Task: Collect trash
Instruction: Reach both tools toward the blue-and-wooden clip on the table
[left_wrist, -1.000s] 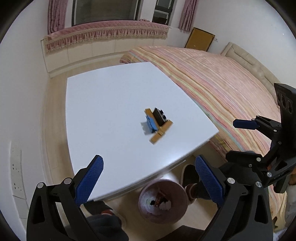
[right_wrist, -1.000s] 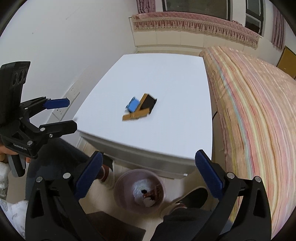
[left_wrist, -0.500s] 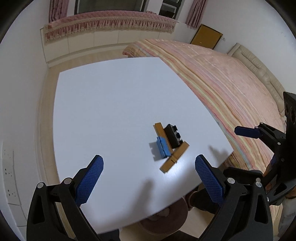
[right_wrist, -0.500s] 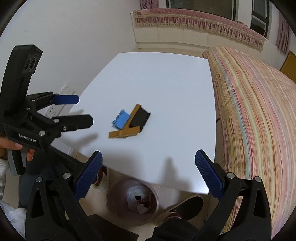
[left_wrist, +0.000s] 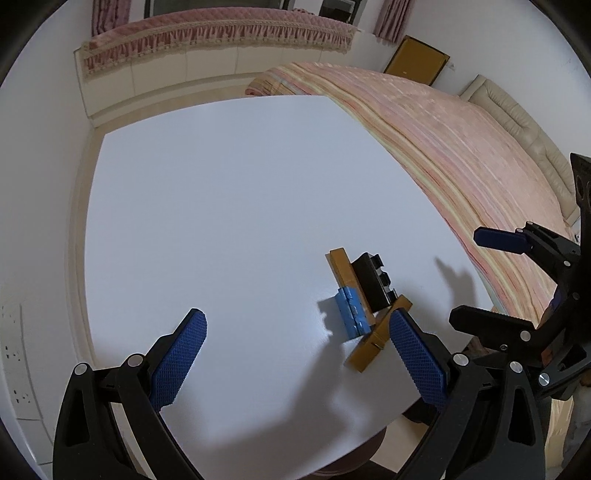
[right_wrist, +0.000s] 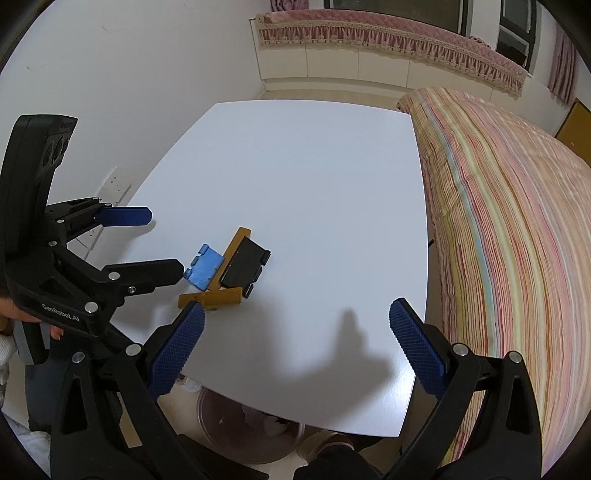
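Note:
A small pile of trash lies near the front of the white table (left_wrist: 229, 206): a blue piece (left_wrist: 352, 312), a black block (left_wrist: 373, 282) and two brown sticks (left_wrist: 380, 334). In the right wrist view the same blue piece (right_wrist: 204, 266), black block (right_wrist: 244, 268) and brown sticks (right_wrist: 210, 297) sit left of centre. My left gripper (left_wrist: 297, 363) is open, hovering over the table just short of the pile, its right finger overlapping a stick. My right gripper (right_wrist: 295, 349) is open above the table's front edge, right of the pile. The left gripper (right_wrist: 162, 242) shows here beside the blue piece.
A round bin (right_wrist: 236, 428) with crumpled trash stands on the floor under the table's front edge. A striped bed (right_wrist: 517, 229) borders the table on the right. A white wall with sockets (right_wrist: 110, 188) is on the left. A person's foot (right_wrist: 328, 448) is by the bin.
Both grippers have moved forward and lower over the table toward the pile, which now looms larger. The bin has slid mostly out of the left wrist view. Both stay open.

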